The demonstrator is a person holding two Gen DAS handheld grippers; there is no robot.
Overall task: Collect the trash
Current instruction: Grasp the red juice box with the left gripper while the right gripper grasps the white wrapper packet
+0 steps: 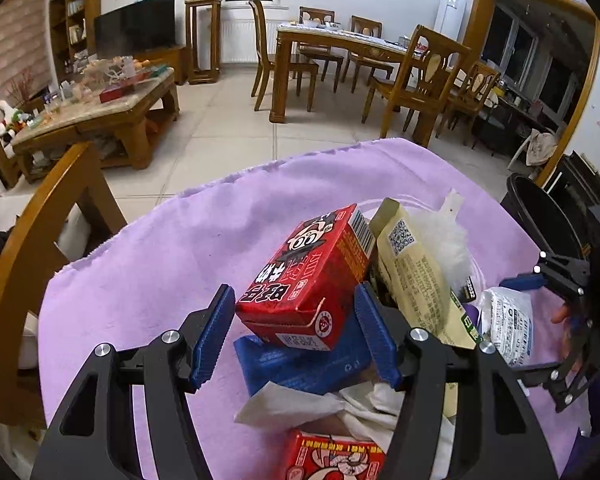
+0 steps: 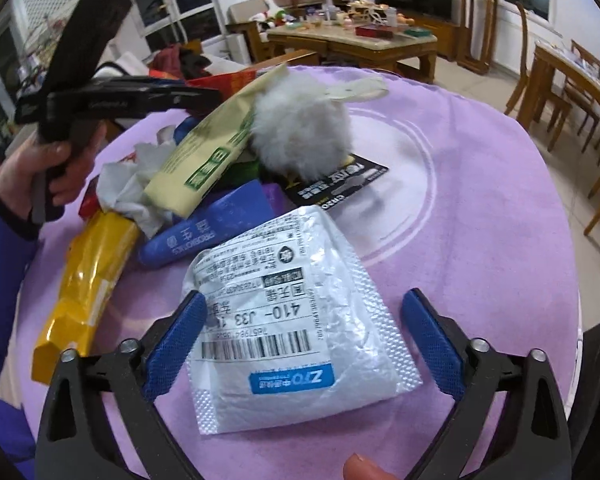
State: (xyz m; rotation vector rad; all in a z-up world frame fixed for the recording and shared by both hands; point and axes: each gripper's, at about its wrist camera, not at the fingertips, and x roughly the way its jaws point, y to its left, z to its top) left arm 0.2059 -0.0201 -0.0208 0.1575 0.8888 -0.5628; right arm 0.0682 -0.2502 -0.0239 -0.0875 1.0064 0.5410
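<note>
My right gripper (image 2: 304, 336) hangs over the white courier pouch (image 2: 296, 320), which lies flat on the purple tabletop (image 2: 480, 208) at the near edge of the trash pile. Its long axis runs away from me, between my wide jaws; the pads are not yet pressing it. My left gripper (image 1: 296, 336) stands half open around the red drink carton (image 1: 312, 284), which sits atop the blue pack (image 1: 304, 364), its length pointing forward. I judge the pouch the readier grab.
</note>
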